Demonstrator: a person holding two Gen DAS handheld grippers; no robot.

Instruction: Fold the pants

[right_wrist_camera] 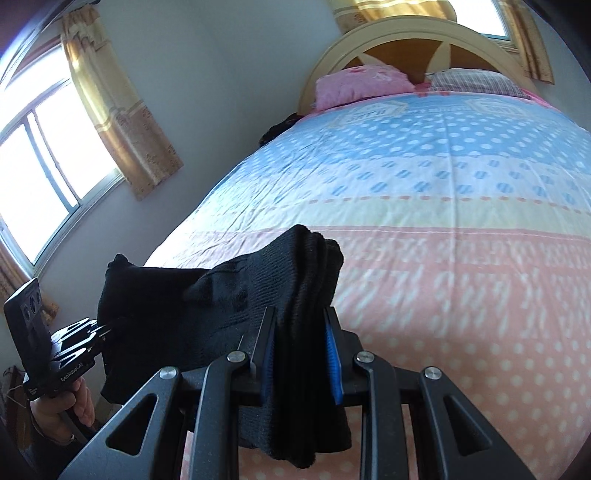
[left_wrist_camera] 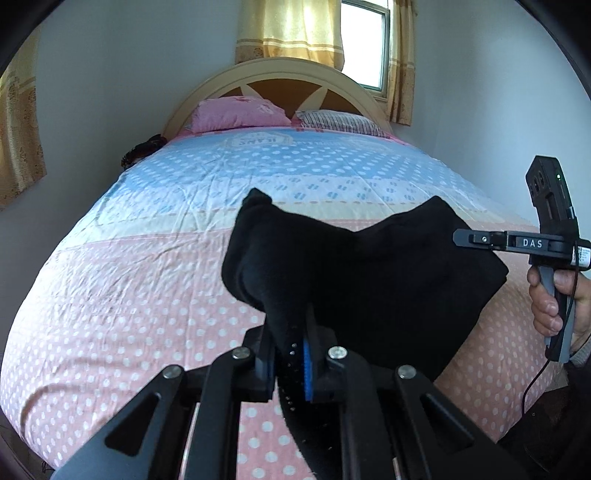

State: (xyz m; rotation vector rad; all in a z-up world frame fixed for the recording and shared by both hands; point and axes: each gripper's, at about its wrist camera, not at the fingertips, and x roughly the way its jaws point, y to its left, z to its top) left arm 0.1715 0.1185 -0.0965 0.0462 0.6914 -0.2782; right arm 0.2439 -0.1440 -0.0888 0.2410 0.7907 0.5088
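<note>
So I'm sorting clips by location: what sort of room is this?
A bedroom, almost certainly: a made bed with an arched headboard, a pink pillow against it, and curtained windows.

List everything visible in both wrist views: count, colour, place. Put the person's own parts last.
pants: one, black, held up over the bed's foot between both tools
bed: one, pink and blue dotted cover
pillows: two, pink and striped, at the headboard
headboard: one, cream and brown
curtains: yellow, beside the windows
left tool: shut on pants
right tool: shut on pants
right hand: gripping its handle
</note>
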